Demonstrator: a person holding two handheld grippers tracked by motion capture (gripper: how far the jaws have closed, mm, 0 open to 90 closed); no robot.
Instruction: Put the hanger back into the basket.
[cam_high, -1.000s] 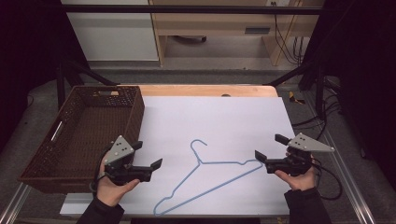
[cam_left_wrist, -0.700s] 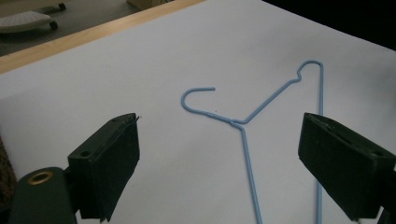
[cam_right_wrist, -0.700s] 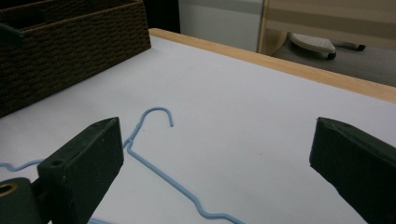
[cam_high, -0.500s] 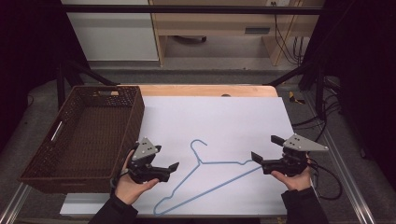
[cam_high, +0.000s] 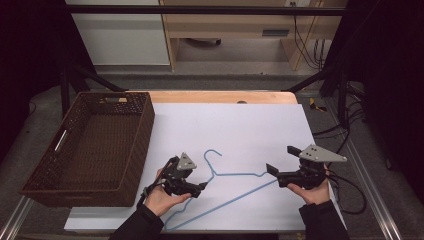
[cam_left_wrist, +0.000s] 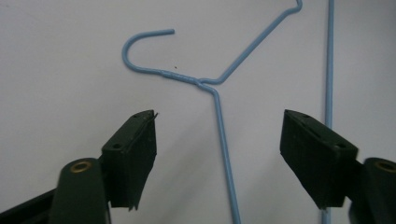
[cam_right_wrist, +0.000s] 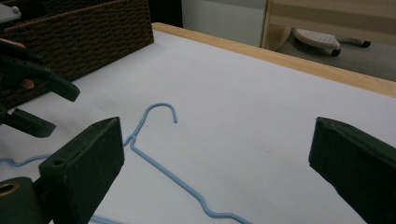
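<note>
Nothing is gripped yet: the hanger (cam_high: 227, 187) lies flat on the table (cam_high: 250, 130), the basket (cam_high: 90, 145) apparently empty. The left gripper (cam_left_wrist: 219, 140) hovers with jaws wide, 1 hanger arm between them; the right gripper (cam_right_wrist: 215, 172) is equally wide, short of the wire. The left gripper view alone shows the twisted neck.

Open worktop ahead, one tall wall on the left

The white worktop (cam_high: 235, 125) lies bare from the blue wire hanger (cam_high: 220, 192) out to its far wooden edge, leaving broad room between and beyond both grippers. The brown wicker basket (cam_high: 90, 150) stands along the left side, its high wall just beside the left gripper (cam_high: 197, 189), blocking sideways passage there. The flat hanger lies between the left gripper and the right gripper (cam_high: 272, 172).
</note>
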